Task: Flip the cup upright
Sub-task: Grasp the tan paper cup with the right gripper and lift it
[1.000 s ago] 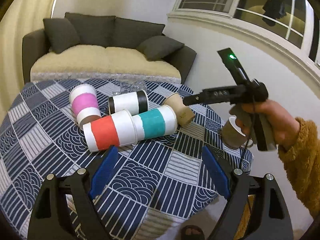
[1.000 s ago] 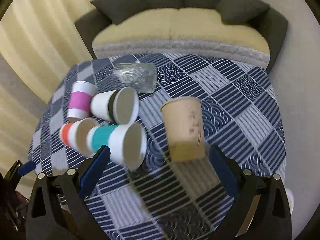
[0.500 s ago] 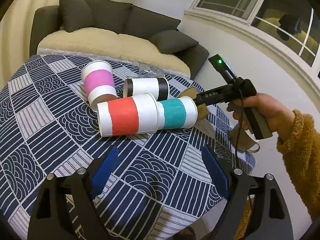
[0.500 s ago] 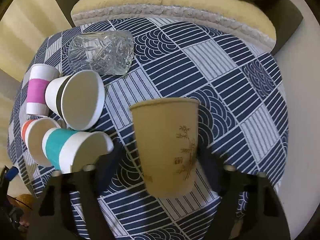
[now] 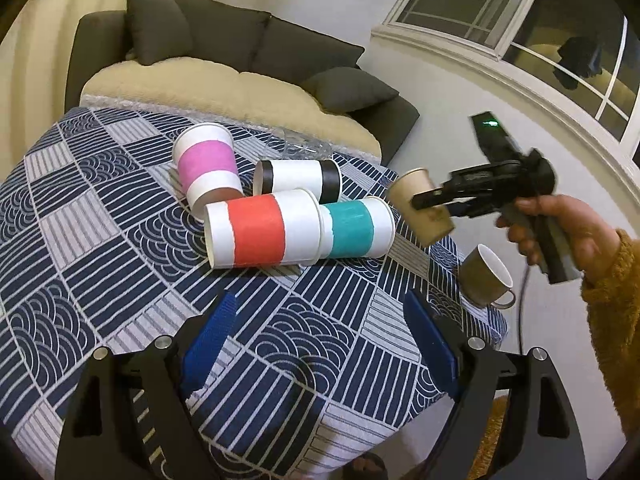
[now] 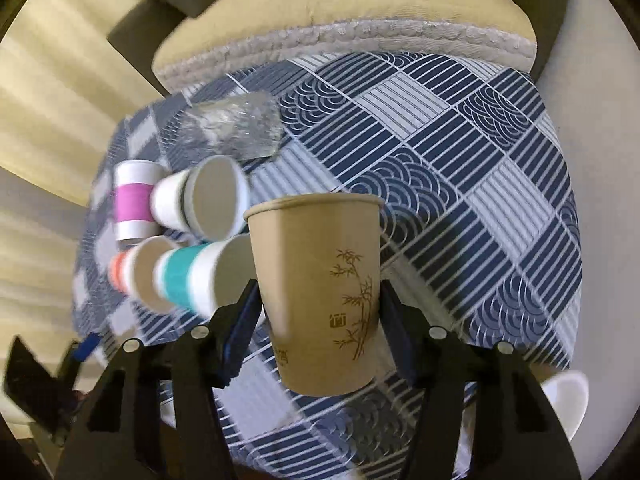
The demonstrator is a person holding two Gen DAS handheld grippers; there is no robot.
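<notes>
The right tongs (image 6: 318, 322), which a second ago stood wide apart short of the brown paper cup (image 6: 320, 300), are now clenched on its lower half, and the cup has left the desk (image 6: 460, 168): in the left wrist view it hangs tilted in the air past the desk's far right edge, mouth up and away, where half a second ago it was barely visible behind the teal cup. The left tongs (image 5: 320, 344) have stayed released, blue pads spread, low over the patterned cloth near its front edge. On the desk a cluster lies close together: a pink-banded cup (image 5: 206, 168) tipped against the others, a black-banded cup (image 5: 298, 178), a red-banded cup (image 5: 260, 234) and a teal-banded cup (image 5: 354, 232), the last three on their sides and touching. A clear glass tumbler (image 6: 236, 130) lies on its side behind them, near the sofa (image 5: 240, 64). A brown mug (image 5: 486, 276) with a white inside sits at the desk's right edge, just below the held cup. The paper cup bears a printed bamboo sprig and a small square mark; further characters near its base are too blurred to read.
</notes>
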